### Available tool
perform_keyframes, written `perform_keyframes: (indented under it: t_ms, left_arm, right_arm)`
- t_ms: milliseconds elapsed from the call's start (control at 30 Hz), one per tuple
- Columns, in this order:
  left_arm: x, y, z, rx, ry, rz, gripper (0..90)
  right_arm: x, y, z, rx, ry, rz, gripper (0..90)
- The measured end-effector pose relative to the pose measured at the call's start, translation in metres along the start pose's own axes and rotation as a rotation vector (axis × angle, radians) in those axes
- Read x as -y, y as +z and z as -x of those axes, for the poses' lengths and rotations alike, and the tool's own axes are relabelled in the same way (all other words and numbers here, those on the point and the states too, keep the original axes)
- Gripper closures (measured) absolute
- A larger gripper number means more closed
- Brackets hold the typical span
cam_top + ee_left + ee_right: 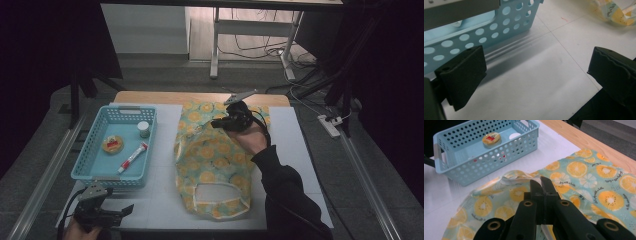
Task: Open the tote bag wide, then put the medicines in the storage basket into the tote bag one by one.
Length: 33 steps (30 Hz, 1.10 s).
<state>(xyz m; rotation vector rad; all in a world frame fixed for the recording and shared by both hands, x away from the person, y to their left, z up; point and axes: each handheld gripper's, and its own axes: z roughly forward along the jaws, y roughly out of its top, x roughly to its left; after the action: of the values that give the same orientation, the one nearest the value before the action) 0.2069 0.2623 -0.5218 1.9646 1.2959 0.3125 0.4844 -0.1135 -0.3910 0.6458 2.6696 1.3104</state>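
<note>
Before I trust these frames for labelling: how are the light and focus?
High view: dim, dark surround, soft detail on the fruit-print cloth. Left gripper view: basket casts striped shadows, near jaws blurred. Right gripper view: evenly lit, cloth sharp, jaws soft.

Blue basket [90, 161]: round tin [113, 144], tube [132, 157], maybe small jar [143, 129].

My right gripper [220, 123] is black with a grey three-cornered plate [240, 96] on top and brass-ringed screw holes on its arms; my left gripper [125, 211] matches. A black sleeve [287, 197] covers my right arm.
</note>
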Motion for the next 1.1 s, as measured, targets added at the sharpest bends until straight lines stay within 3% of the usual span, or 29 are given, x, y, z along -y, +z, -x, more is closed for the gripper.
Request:
perform_keyframes:
  t_ms: [567, 1100]
  left_arm:
    - [0.000, -0.001, -0.001, -0.004, -0.007, 0.001, 1.2]
    - [0.000, -0.002, -0.002, -0.005, -0.026, 0.011, 0.1]
  right_arm:
    - [-0.013, -0.005, 0.005, 0.038, -0.017, 0.023, 90.0]
    - [-0.007, 0.000, 0.009, 0.039, -0.016, 0.019, 90.0]
